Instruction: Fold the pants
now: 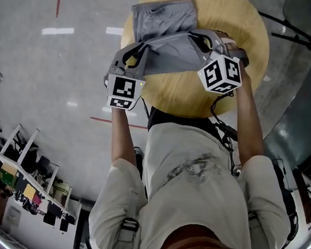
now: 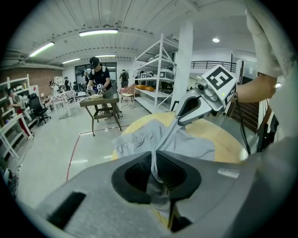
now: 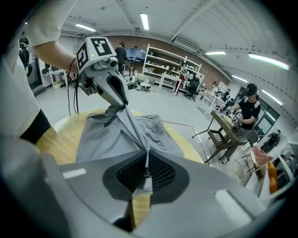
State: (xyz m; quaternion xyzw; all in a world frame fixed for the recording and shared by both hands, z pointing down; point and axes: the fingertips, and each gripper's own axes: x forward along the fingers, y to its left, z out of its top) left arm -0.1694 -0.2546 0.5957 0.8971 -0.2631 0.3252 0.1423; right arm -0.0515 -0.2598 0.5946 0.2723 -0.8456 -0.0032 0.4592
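Bare worktop (image 1: 249, 37) lay open at the right and near edge; the pants (image 1: 162, 16) covered its far left.

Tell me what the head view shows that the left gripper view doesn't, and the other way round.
Head view only: the left forearm and the cube on the left tool. Left gripper view only: that tool's jaws up close, shut on cloth; white shelves; a person working in the background. Both: the gray pants on the round table, also pinched by the right tool.
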